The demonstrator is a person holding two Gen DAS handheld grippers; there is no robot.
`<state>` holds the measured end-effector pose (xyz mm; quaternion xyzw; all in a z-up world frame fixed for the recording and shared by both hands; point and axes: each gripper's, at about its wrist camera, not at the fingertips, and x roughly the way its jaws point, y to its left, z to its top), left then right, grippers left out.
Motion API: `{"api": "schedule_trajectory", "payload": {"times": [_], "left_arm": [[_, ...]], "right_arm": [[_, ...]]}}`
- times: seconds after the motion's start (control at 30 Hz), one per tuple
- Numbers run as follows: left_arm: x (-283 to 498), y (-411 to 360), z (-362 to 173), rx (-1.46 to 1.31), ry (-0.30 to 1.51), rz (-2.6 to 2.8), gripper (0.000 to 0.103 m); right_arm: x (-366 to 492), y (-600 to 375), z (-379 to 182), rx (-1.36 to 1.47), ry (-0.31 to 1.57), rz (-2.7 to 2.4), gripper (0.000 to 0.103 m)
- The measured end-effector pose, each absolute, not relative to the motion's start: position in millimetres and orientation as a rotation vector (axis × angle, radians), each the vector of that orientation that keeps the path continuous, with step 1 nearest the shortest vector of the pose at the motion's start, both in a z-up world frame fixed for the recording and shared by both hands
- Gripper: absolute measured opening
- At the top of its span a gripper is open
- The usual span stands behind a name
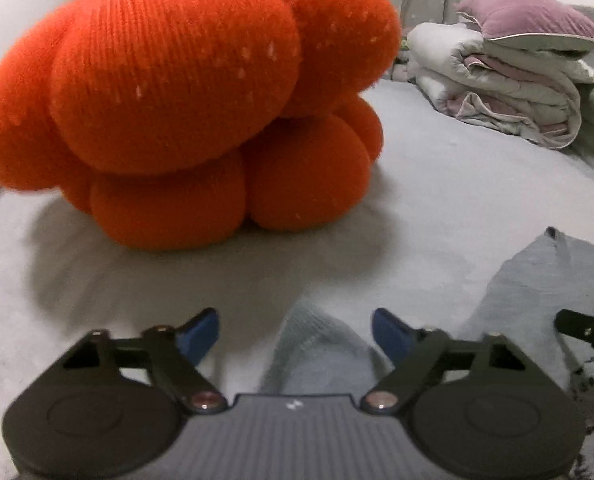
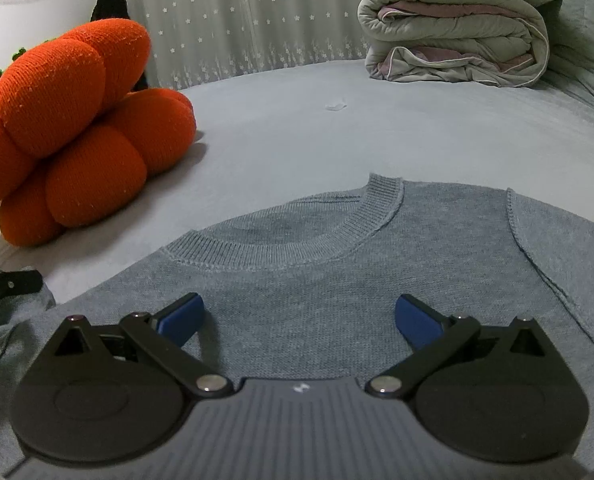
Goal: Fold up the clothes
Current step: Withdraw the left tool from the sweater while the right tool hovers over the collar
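Left claw (image 1: pixel 295 334) of mine parted, a raised fold of the one grey-blue knitted sweater (image 2: pixel 337 280) between its blue pads, untouched | right claw (image 2: pixel 299 320) wide apart, empty, above the sweater's chest | sweater flat on grey bed (image 2: pixel 297 128) | one orange knitted pumpkin cushion (image 1: pixel 185 96) | one folded quilt (image 2: pixel 453 36) | one mauve pillow (image 1: pixel 533 20)

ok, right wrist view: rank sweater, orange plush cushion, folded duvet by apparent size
1. Sweater: fills most of the lower frame, but it lies nearest the camera.
2. Orange plush cushion
3. Folded duvet

Cushion and duvet look close in size; the duvet lies farther back and is cropped at the top, so that order is unsure.
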<state>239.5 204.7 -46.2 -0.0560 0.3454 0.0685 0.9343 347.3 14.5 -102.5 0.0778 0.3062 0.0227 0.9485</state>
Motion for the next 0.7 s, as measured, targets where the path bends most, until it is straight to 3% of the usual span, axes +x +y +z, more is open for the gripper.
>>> {"api": "schedule_trajectory", "payload": {"times": [0.03,0.17,0.7], "left_arm": [[240,208,-49,-0.15,0.72,0.133,0.058],[232,205,-54,-0.175,0.709,0.141,0.003],[171,246,-34,-0.313,0.366,0.525,0.003]], "right_arm": [[347,14,-102,0.16,0.623,0.047,0.103],[346,13,-102,0.172,0.62,0.049,0.103],[343,11,-101,0.188,0.615,0.052,0.103]]}}
